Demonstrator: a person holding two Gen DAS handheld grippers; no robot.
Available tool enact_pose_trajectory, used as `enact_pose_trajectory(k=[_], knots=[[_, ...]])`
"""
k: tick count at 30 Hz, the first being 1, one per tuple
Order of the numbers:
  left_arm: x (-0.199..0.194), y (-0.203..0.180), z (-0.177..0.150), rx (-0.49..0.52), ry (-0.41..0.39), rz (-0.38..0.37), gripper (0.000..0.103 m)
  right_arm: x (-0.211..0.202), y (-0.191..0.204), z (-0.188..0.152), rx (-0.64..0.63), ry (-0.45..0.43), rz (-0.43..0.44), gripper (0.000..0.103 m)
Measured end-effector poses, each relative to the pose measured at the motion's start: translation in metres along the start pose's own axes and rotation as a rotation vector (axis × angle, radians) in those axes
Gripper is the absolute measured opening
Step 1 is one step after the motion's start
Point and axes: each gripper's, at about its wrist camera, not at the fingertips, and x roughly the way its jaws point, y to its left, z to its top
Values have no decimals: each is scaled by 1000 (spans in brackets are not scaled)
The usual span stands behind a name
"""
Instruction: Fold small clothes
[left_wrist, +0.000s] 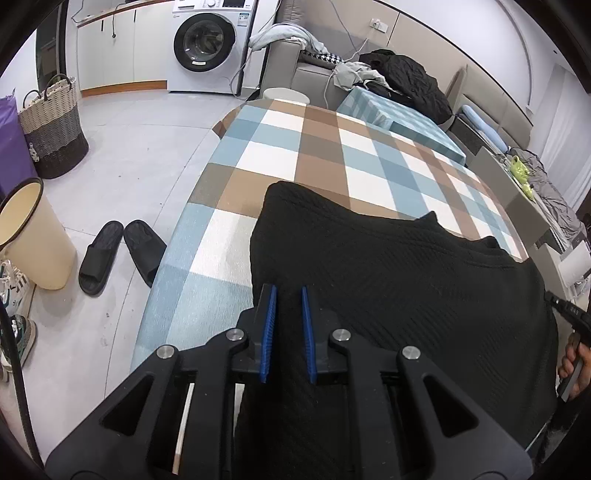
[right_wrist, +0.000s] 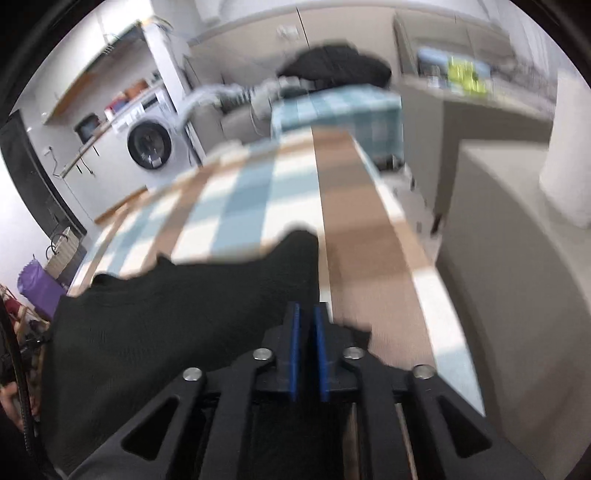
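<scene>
A black knitted garment (left_wrist: 388, 266) lies at the near end of the table with the checked cloth (left_wrist: 314, 155). My left gripper (left_wrist: 288, 291) is shut on the garment's left near edge, with cloth between its blue pads (left_wrist: 271, 325). My right gripper (right_wrist: 306, 310) is shut on the right near edge of the same garment (right_wrist: 192, 306); this view is motion-blurred. The garment's far edge is wavy and raised, with a corner sticking up on each side. Part of the right gripper shows at the far right of the left wrist view (left_wrist: 569, 314).
Left of the table on the floor are black slippers (left_wrist: 118, 251), a cream bin (left_wrist: 33, 236) and a woven basket (left_wrist: 55, 125). A washing machine (left_wrist: 207, 40) stands at the back. A sofa with dark clothes (left_wrist: 406, 81) lies beyond the table. A grey cabinet (right_wrist: 517, 258) stands right of it.
</scene>
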Motion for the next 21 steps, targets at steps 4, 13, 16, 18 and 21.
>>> enact_pose_trajectory(k=[4, 13, 16, 18, 21], knots=[[-17, -3, -11, 21, -5, -9, 16, -36, -16, -30, 14, -21, 78, 34], [-72, -30, -62, 104, -39, -44, 64, -101, -24, -135, 39, -7, 151, 41], [-88, -35, -82, 123, -38, -44, 70, -108, -15, -152, 28, -10, 170, 41], [-95, -34, -95, 121, -31, -50, 71, -111, -7, -157, -9, -23, 165, 41], [-100, -33, -114, 125, -16, -39, 71, -109, 3, -162, -56, -21, 126, 41]])
